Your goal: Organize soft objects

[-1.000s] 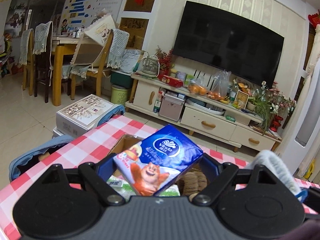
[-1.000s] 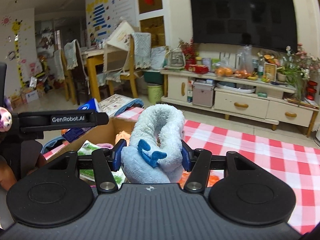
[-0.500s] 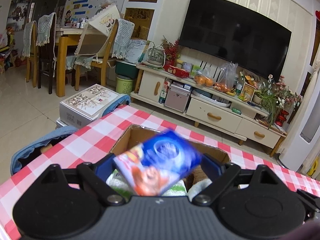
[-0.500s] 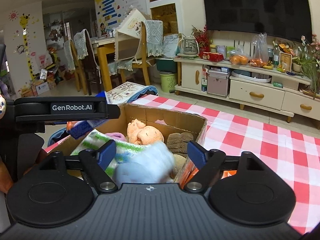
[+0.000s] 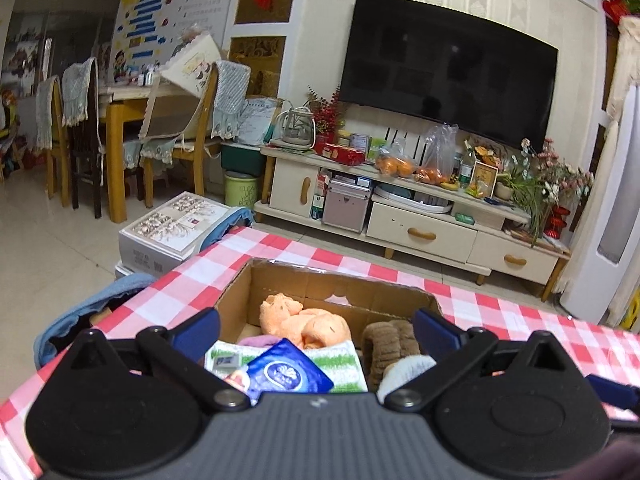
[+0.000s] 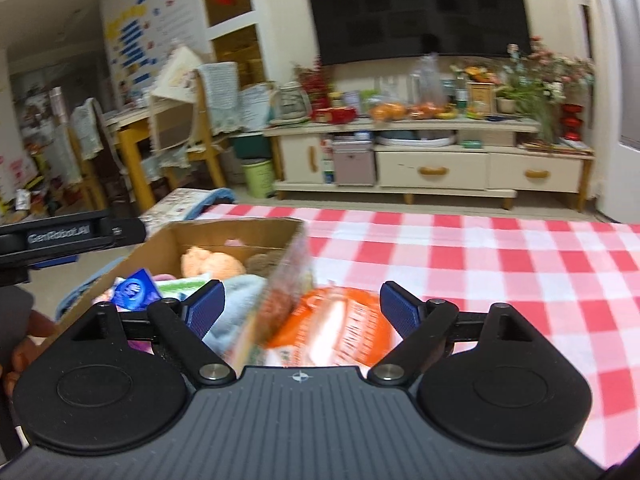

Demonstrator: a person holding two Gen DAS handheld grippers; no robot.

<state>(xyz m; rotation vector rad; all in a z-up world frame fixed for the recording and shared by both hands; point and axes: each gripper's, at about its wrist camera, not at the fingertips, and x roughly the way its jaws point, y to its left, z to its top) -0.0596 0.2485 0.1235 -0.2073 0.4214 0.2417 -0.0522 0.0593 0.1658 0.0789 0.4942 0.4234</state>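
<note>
Left wrist view: the left tongs [image 5: 316, 330] stand wide open with nothing between their fingers, where a second ago they pinched the blue tissue pack [image 5: 286, 372]; that pack now lies inside the cardboard box [image 5: 236, 300], on a green-and-white striped cloth [image 5: 344, 360]. Its white oval logo shows, but the lettering is too small to read. Behind it in the box sit an orange plush toy [image 5: 304, 320] and a brown plush piece [image 5: 386, 338], with the pale blue plush slipper [image 5: 404, 370] at the box's near right corner. The tongs hover level above the near edge of the box, which rests on the red-and-white checked bench [image 5: 500, 320].

Right wrist view: the right tongs [image 6: 302, 308] are likewise spread wide and hold nothing; a second ago they clamped the slipper [image 6: 240, 304], which now lies in the box [image 6: 152, 246] just beside their left finger. An orange packet [image 6: 340, 328], blurred so its print cannot be read, lies under the tongs on the bench [image 6: 500, 256] against the box's outer wall. At far left the other tool's black bar [image 6: 68, 236] carries blurred white lettering that seems to read "GenRobot.AI"
</note>
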